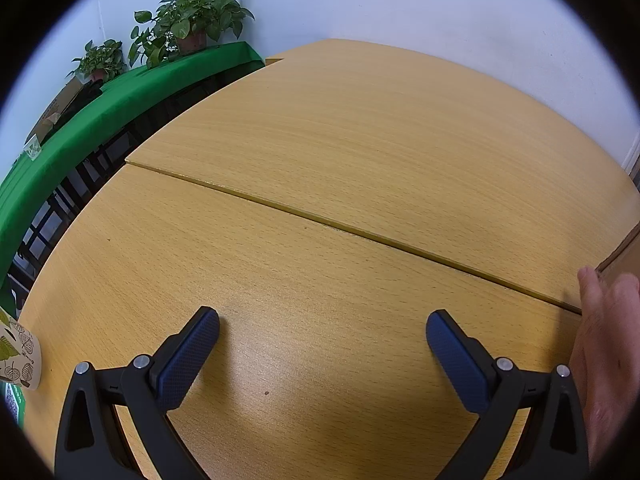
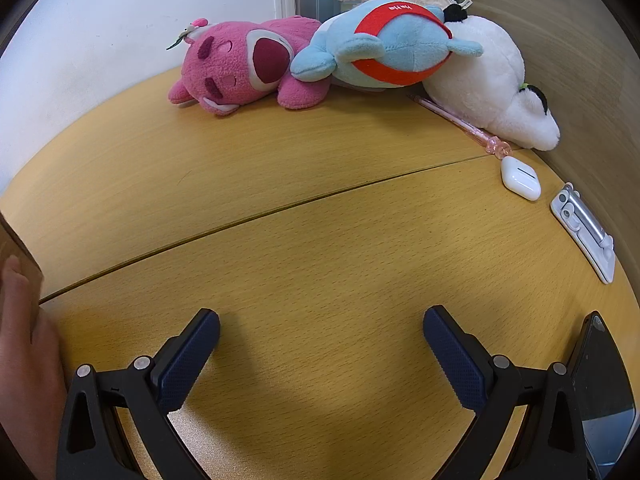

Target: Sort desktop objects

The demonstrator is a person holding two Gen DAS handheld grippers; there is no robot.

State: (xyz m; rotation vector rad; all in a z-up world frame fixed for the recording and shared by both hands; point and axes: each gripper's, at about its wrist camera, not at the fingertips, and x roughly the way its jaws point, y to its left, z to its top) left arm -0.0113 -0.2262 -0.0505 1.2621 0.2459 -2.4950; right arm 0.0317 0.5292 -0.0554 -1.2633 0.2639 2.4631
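Both tools hover low over the wooden worktop (image 2: pixel 320 240) with nothing between their pads: the left hand-held gripper (image 1: pixel 323 334) has its jaws spread wide, and the right hand-held gripper (image 2: pixel 321 332) is spread just as wide. A bare hand (image 1: pixel 608 352) rests at the right edge of the left view, against a brown box (image 1: pixel 624 256). Beside the right tool lies a dark phone (image 2: pixel 604 392); farther out are a white folding stand (image 2: pixel 584 232), a white earbud case (image 2: pixel 520 179) and a pink pen (image 2: pixel 460 124). At the far wall lie a pink plush (image 2: pixel 244 68), a blue plush (image 2: pixel 392 44) and a white plush (image 2: pixel 492 80).
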